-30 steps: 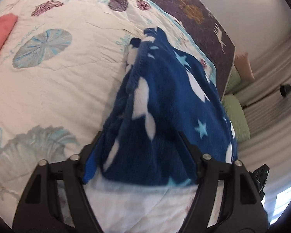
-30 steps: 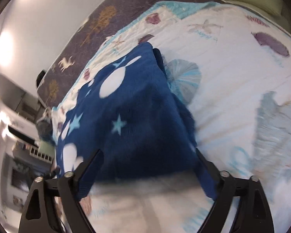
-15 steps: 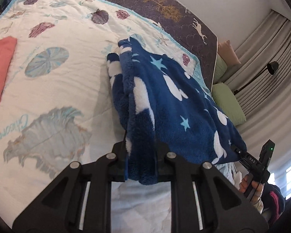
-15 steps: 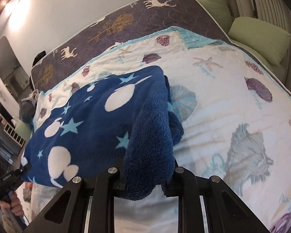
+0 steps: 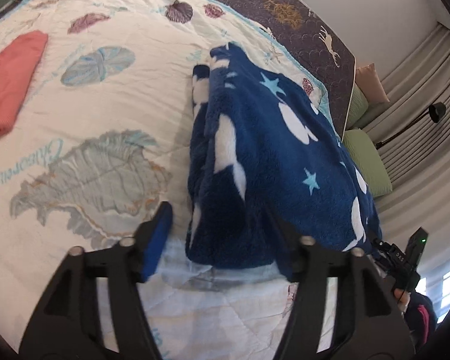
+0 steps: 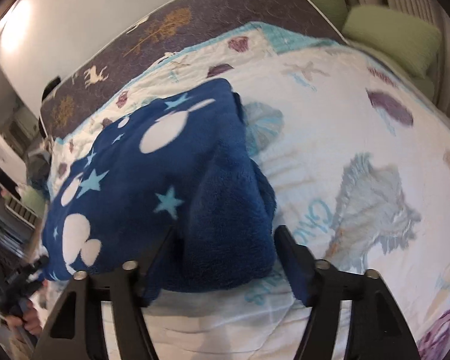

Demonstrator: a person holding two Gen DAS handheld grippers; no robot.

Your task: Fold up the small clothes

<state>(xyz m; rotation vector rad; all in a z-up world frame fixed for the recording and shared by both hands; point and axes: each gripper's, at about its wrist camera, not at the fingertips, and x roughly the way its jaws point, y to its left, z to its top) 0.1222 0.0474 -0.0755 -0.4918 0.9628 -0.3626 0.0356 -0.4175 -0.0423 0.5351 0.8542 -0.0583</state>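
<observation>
A dark blue fleece garment [image 5: 270, 156] with white shapes and pale blue stars lies folded on the seashell quilt [image 5: 105, 105]. My left gripper [image 5: 219, 228] is open, its fingers [image 5: 157, 234] spread either side of the garment's near left corner. In the right wrist view the same garment [image 6: 165, 186] lies bunched, and my right gripper [image 6: 225, 243] is open around its near right corner, with the fingers [image 6: 291, 252] apart from the cloth on the right side.
A coral-red folded cloth [image 5: 9, 78] lies at the far left of the quilt. A dark deer-print blanket [image 5: 285, 9] covers the far bed edge. Green pillows [image 6: 396, 36] lie beyond the bed. The other hand-held gripper [image 5: 405, 258] shows at right.
Half a second ago both grippers were shut on the garment's corners and held them up. Now both have opened and the garment rests on the quilt.
</observation>
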